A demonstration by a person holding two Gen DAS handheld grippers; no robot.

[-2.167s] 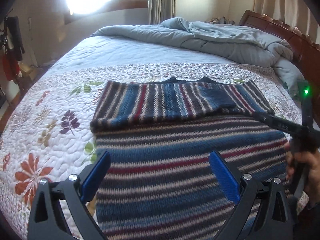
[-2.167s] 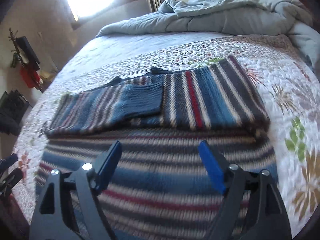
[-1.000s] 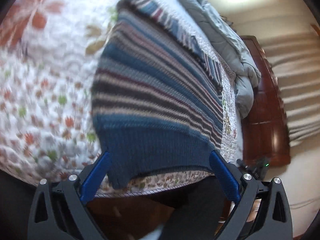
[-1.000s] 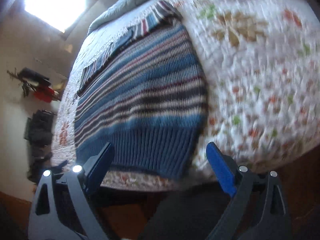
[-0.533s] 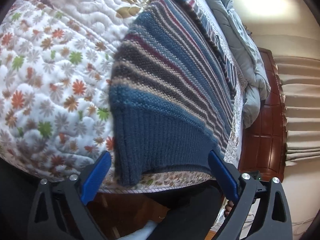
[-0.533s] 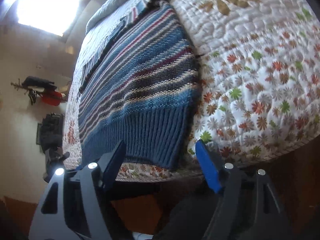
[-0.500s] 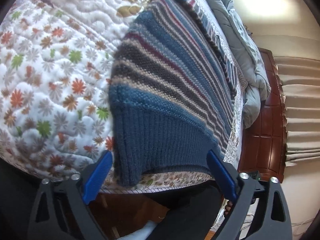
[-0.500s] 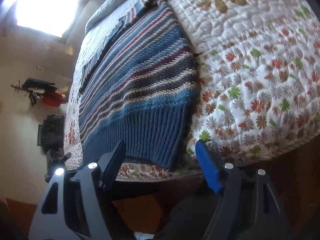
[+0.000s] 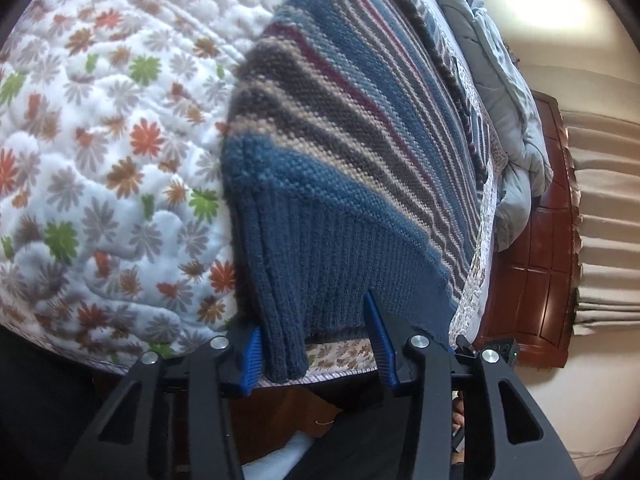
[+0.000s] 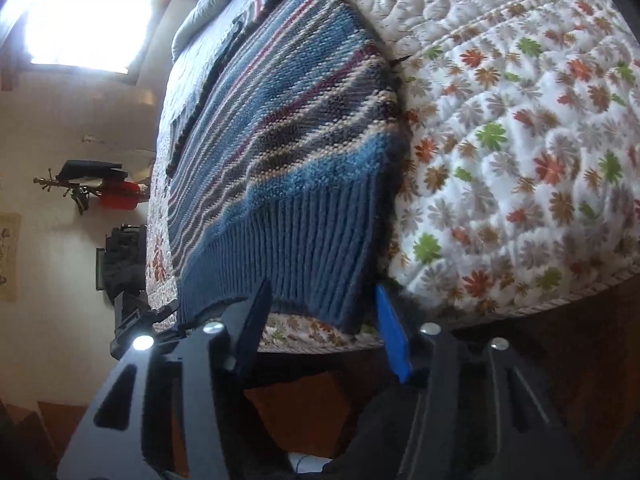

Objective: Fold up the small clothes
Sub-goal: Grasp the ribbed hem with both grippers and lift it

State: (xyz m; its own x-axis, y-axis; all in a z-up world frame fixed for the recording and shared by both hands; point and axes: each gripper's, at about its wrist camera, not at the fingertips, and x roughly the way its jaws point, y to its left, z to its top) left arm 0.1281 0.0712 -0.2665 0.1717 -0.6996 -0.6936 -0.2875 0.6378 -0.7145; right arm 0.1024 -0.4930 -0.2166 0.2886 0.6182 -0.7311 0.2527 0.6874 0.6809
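A striped knit sweater [image 9: 344, 128] in blue, grey, cream and maroon lies on the bed, its sleeves folded across the far part. Its ribbed blue hem [image 9: 320, 280] hangs over the near bed edge. My left gripper [image 9: 314, 344] is open, its blue pads on either side of the hem's left corner. In the right wrist view the sweater [image 10: 288, 120] shows the same hem [image 10: 304, 264]. My right gripper [image 10: 322, 328] is open, with its jaws straddling the hem's right corner.
The bed has a white floral quilt [image 9: 100, 160] and a bunched grey duvet [image 9: 512, 112] at the head. A wooden headboard [image 9: 548, 240] stands beyond. A coat rack [image 10: 84, 188] with dark and red items hangs on the wall. The other gripper [image 10: 136, 320] shows at the left.
Both grippers have moved in closer to the hem at the bed edge. Their jaws have narrowed around the hem's two corners.
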